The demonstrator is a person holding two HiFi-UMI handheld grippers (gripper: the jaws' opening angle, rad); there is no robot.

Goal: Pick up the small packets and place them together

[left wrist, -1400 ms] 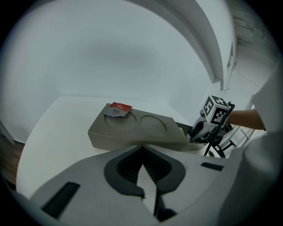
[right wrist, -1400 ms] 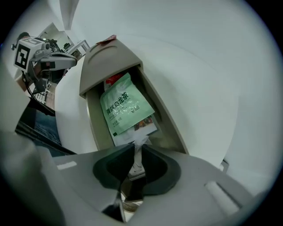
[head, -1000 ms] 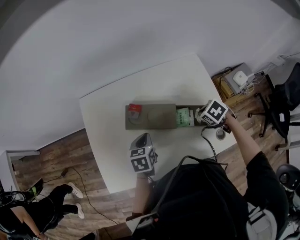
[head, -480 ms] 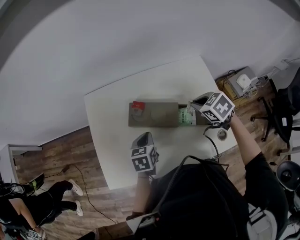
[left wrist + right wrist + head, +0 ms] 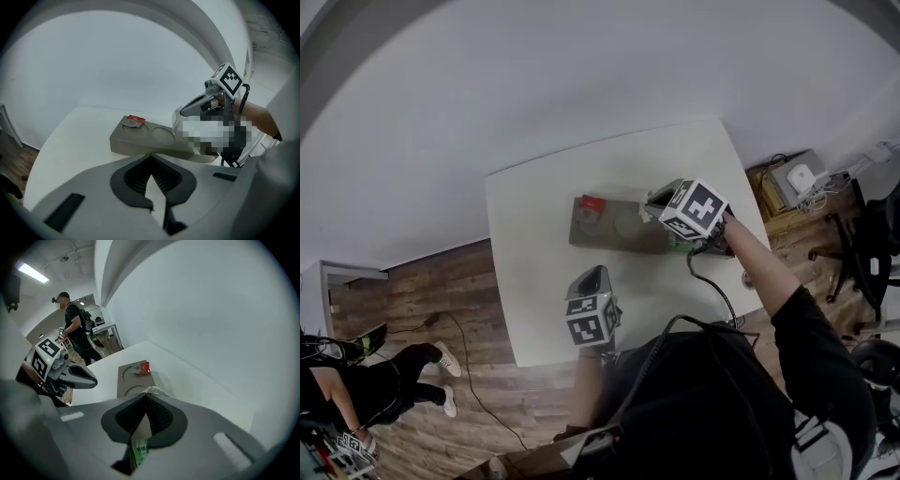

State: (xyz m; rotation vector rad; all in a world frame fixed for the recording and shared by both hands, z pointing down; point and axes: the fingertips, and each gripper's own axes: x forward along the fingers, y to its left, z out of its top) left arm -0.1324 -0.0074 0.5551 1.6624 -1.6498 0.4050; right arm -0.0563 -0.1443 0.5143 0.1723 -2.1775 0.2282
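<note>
green packet point(image 5: 139, 449) sits clamped edge-on in the right hand-held gripper point(image 5: 146, 399), long axis along its jaws.

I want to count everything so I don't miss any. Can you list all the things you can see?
table: 1, white, in the middle, on a wooden floor
tray: 1, grey-brown, on the table, with round hollows in its top
red packet: 1, red, in the hollow at the tray's left end
green packet: 1, green and white, pinched in the right gripper
office chair: 1, black, on the floor at the right
other person: 1, dark clothes, on the floor at lower left
left gripper: 1, grey, shut and empty, over the table's near edge
right gripper: 1, grey, shut on the green packet, above the tray's right part
</note>
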